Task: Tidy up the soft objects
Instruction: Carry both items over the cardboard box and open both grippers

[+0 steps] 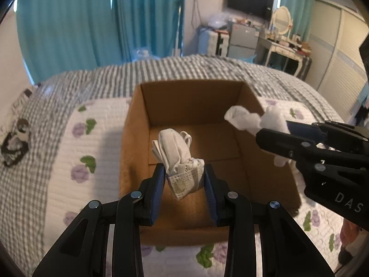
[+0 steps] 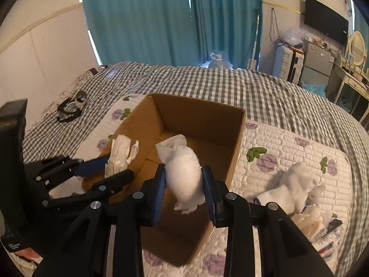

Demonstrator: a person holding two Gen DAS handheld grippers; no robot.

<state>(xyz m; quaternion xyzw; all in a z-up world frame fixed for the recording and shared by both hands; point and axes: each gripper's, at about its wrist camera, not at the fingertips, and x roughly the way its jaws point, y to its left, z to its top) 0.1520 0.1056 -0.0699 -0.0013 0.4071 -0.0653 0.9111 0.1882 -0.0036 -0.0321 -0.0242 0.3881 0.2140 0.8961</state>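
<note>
While both grippers hang over the open cardboard box on the flowered quilt, each carries one soft item: the left gripper has its blue pads pressed against a rolled off-white mesh sock, and the right gripper pinches a fluffy white sock between its fingers. Judged from this, the step in hand is the drop-off — both bundles sit above the box's interior, whose floor looks bare in the visible part. The next move likely calls for lowering each bundle a little past the rim and spreading the fingers so the cloth falls inside rather than catching on a wall; the right-hand item hangs near the box's right wall, so a small shift inward would be safer. More white soft items lie on the quilt to the right of the box, well apart from it, and seem to be waiting their turn. As for writing, the letters "DAS" show in pale print on the right gripper's black body in the left wrist view; a small label on the left gripper's body in the other view is too blurred to read.
</note>
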